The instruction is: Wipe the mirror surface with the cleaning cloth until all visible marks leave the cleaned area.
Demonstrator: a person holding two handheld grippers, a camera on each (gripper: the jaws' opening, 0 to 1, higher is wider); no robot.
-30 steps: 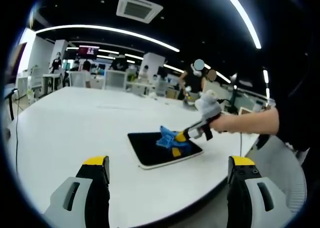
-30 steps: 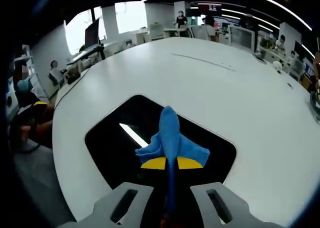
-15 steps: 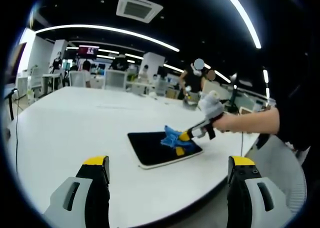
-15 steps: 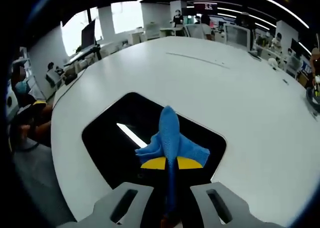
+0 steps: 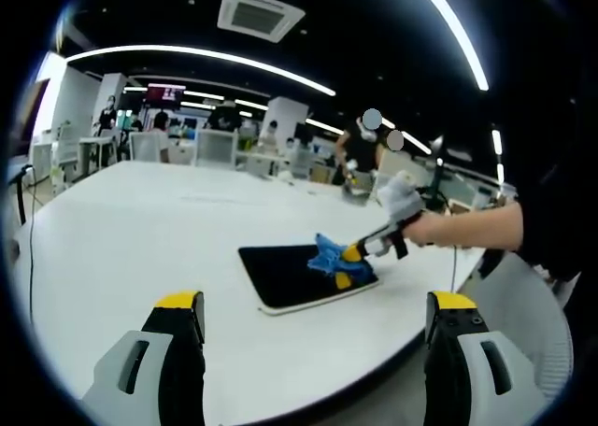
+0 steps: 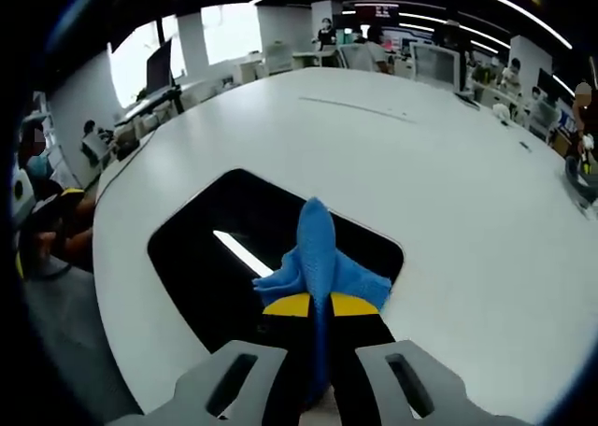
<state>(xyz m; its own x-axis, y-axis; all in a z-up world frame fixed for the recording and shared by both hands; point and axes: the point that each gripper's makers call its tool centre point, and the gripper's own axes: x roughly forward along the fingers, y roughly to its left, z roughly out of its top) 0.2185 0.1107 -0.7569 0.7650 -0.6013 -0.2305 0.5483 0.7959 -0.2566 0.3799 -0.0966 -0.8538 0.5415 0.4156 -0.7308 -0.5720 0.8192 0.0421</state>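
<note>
A dark rectangular mirror (image 5: 285,274) (image 6: 224,253) with a white rim lies flat on the white table (image 5: 140,230). A blue cleaning cloth (image 5: 332,256) (image 6: 318,253) rests on the mirror's right part, and my right gripper (image 5: 344,266) (image 6: 316,305) is shut on it, pressing it to the glass. A gloved hand (image 5: 397,194) holds that gripper. My left gripper (image 5: 313,305) hangs open in front of the table's near edge, well short of the mirror, its yellow-tipped fingers (image 5: 179,309) wide apart. A ceiling light reflects as a bright streak (image 6: 241,254) in the mirror.
The round white table (image 6: 448,192) spreads wide around the mirror. Chairs, desks and several people stand in the office behind (image 5: 215,146). A seated person (image 6: 51,220) is off the table's left edge in the right gripper view.
My right gripper has slid the cloth across the mirror toward its right end. My left gripper has stayed still and open.
</note>
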